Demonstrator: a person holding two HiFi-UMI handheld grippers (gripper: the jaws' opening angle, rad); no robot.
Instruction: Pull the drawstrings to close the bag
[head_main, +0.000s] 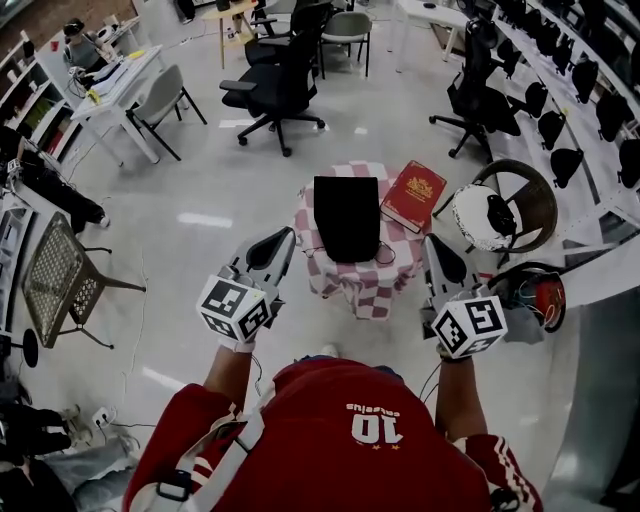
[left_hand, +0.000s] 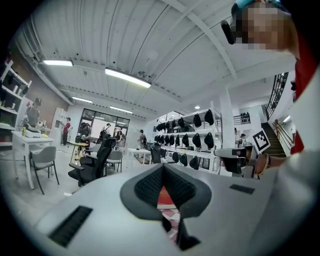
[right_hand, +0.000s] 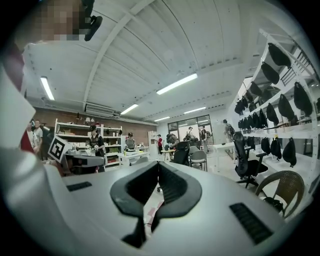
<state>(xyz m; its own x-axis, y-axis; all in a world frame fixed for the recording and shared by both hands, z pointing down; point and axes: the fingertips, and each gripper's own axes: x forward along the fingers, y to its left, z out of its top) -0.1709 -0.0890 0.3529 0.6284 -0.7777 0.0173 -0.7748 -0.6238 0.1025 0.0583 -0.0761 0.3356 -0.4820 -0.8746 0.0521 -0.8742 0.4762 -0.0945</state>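
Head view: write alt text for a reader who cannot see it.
Seen from above, a person in a red jersey holds the left gripper and right gripper, both shut, either side of a small table with a checked cloth. A black bag lies on it beside a red book; office chairs stand beyond.

Bright ceiling strip lights (left_hand: 127, 78), floor glare – fisheye-warped edges
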